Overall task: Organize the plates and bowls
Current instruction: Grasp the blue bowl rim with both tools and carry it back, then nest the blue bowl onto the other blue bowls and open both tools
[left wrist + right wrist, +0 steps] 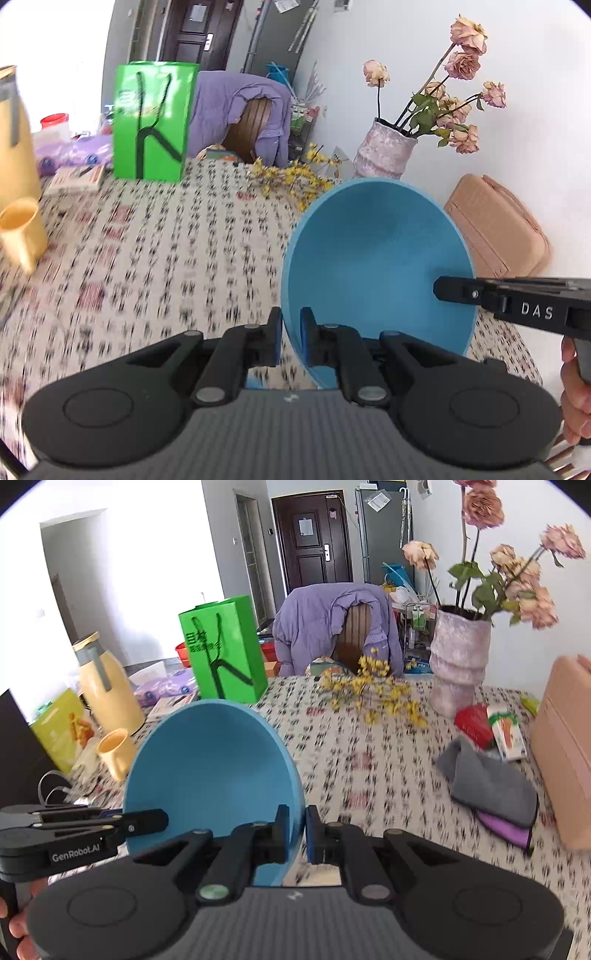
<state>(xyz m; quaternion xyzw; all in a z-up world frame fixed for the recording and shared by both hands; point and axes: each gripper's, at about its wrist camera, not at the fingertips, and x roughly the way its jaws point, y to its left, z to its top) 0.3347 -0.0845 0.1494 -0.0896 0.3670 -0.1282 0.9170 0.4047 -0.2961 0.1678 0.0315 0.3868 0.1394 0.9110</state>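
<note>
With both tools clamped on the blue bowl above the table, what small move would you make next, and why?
Probably lower the round blue plastic bowl gently onto bare patterned tablecloth. The left tool and right tool each pinch opposite rim edges, the bowl hangs tilted in the air, and no plates or other bowls are visible to stack it with.

The patterned cloth on the desk (155, 266) is smeared by motion blur, so its print cannot be read. The blue bowl (373, 258) hides the desk beneath it, and its lower rim vanishes behind the left gripper (289, 338). A hand (576, 391), possibly gripping a handle, is cut off by the right edge.
</note>
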